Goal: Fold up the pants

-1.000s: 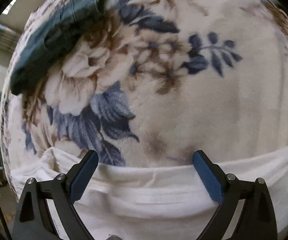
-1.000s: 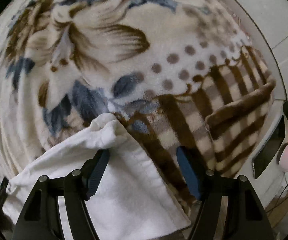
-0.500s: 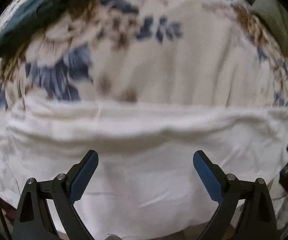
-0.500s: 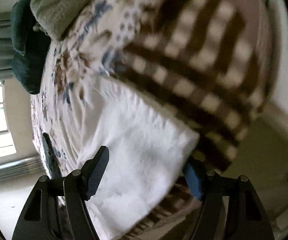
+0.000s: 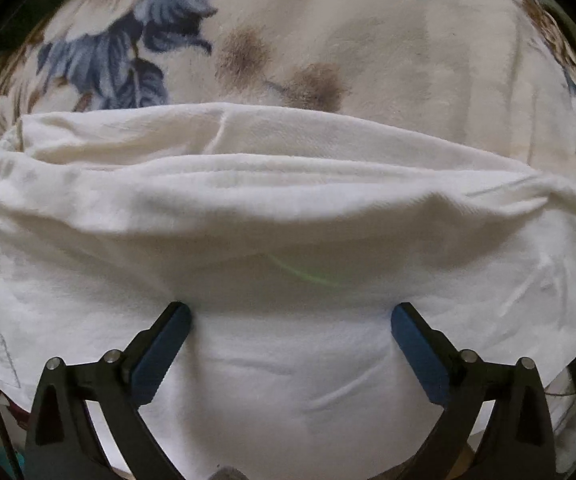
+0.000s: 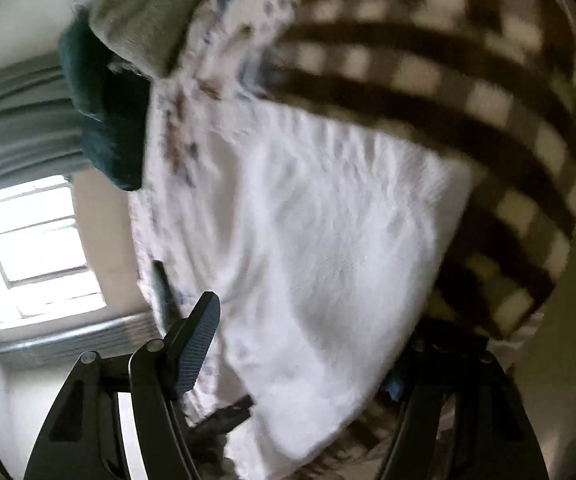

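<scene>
- white pants [image 5: 288,208] spread across a flowered blanket [image 5: 368,48], folded over into layers with a rounded fold edge running side to side across the middle of the left wrist view.
- left claw [image 5: 291,322] wide open just above the near part of the pants, blue-padded fingers [image 5: 159,354] spread apart with only white cloth showing between them; gripping nothing.
- blue leaf print and brown blotches of the blanket visible beyond the far fold of the pants.
- in the right wrist view, heavily blurred and tilted: pants [image 6: 328,248] filling the centre, lying on the blanket [image 6: 428,72], here with a brown-and-cream checked border.
- right claw [image 6: 308,344] open, ribbed left finger [image 6: 197,344] clear of the cloth at one side, right finger mostly hidden behind the edge of the pants, only a bit of blue showing; pants edge lying between the two fingers, not pinched.
- dark teal folded cloth [image 6: 103,112] and a grey-green knitted piece [image 6: 147,12] at the far end of the blanket, touching each other.
- bright window [image 6: 35,248] and grey curtain [image 6: 11,128] off to the left in that view.
- a dark narrow object [image 6: 161,280] beside the left finger, too blurred to tell what.
</scene>
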